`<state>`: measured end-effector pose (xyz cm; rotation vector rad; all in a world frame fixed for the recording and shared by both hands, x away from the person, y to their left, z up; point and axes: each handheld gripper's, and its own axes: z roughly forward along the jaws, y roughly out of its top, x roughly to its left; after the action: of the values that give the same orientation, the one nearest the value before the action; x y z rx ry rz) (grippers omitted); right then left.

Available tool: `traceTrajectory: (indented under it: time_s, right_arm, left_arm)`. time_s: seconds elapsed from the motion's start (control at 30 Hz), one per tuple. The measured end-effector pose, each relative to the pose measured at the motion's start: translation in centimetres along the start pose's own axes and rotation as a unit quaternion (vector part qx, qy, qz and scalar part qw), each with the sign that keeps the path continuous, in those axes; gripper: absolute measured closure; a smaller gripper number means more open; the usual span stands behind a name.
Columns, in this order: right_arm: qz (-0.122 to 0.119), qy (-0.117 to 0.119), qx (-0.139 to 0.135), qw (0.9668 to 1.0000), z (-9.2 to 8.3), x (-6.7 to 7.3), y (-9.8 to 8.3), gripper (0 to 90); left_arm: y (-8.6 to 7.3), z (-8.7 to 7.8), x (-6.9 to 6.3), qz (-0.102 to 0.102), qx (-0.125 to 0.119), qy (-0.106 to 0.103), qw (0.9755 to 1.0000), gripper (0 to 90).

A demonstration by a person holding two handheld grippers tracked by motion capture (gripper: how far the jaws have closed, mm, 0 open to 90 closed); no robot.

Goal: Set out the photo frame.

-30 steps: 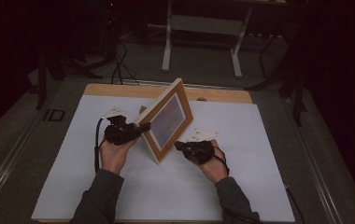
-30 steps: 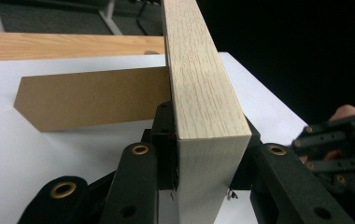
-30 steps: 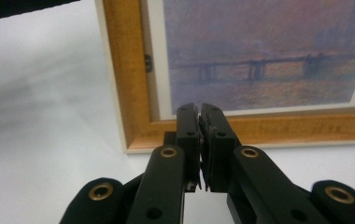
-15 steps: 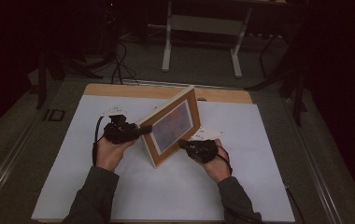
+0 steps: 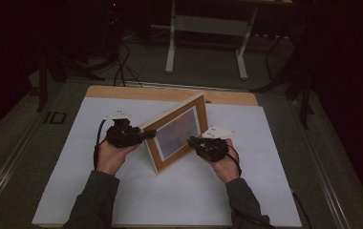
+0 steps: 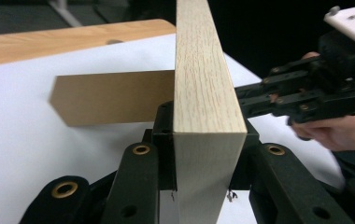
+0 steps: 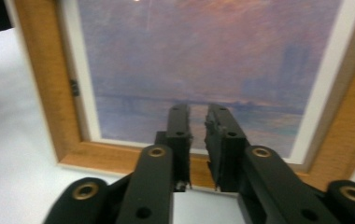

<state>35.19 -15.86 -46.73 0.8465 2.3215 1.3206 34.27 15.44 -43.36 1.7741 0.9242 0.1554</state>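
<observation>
A wooden picture frame stands upright on its long edge on the white table cover, its purple landscape print facing me. My left gripper is shut on the frame's left end; the pale wood edge sits clamped between both jaws. A brown cardboard easel back sticks out behind the frame. My right gripper points at the front of the picture near its lower rail. Its jaws have just been opening and stand a little apart with nothing between them.
The white cover lies on a wooden table whose bare far edge shows behind the frame. Beyond it are the white legs of another desk and cables on the dark floor. Metal rails run along both sides.
The frame has swung round, so its picture side faces me more squarely. My right hand has shifted slightly right with it. The left hand has stayed put.
</observation>
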Motion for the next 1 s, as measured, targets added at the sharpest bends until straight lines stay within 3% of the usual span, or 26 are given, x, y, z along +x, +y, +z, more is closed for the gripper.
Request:
traceTrajectory:
  time_s: [0.13,0.23,0.37,0.5,0.57,0.7,0.8,1.0]
  right_arm:
    - [0.01,-0.015,-0.002,0.9998,-0.1,-0.9,0.2,75.0]
    - [0.018,-0.028,-0.004,0.9994,-0.2,-1.6,0.4,73.2]
    - [0.032,-0.043,-0.011,0.9985,-0.4,-2.7,0.7,71.7]
    - [0.036,-0.054,-0.013,0.9978,-0.4,-3.4,0.9,69.8]
    - [0.036,-0.057,-0.012,0.9976,-0.5,-3.7,1.1,69.1]
    - [0.04,-0.061,-0.017,0.9972,-0.6,-4.2,1.5,68.3]
    - [0.045,-0.066,-0.021,0.9966,-0.6,-4.5,1.8,67.9]
    - [0.047,-0.073,-0.019,0.9961,-0.8,-5.2,2.1,65.9]
  left_arm:
    - [-0.4,-0.1,-0.9,0.007,-0.015,0.036,0.9992,71.1]
    - [-0.9,-0.3,-1.7,0.015,-0.029,0.072,0.9969,68.6]
    - [-1.6,-0.7,-2.6,0.01,-0.056,0.109,0.9924,64.4]
    - [-2.0,-1.1,-3.2,0.009,-0.079,0.134,0.9877,67.8]
    - [-2.0,-1.1,-3.1,0.012,-0.079,0.132,0.9881,69.2]
    - [-2.0,-1.3,-2.2,-0.008,-0.078,0.088,0.993,70.9]
    - [-1.8,-1.5,-1.5,-0.01,-0.071,0.067,0.9952,71.6]
    - [-1.3,-2.2,-0.6,-0.004,-0.053,0.068,0.9963,71.4]
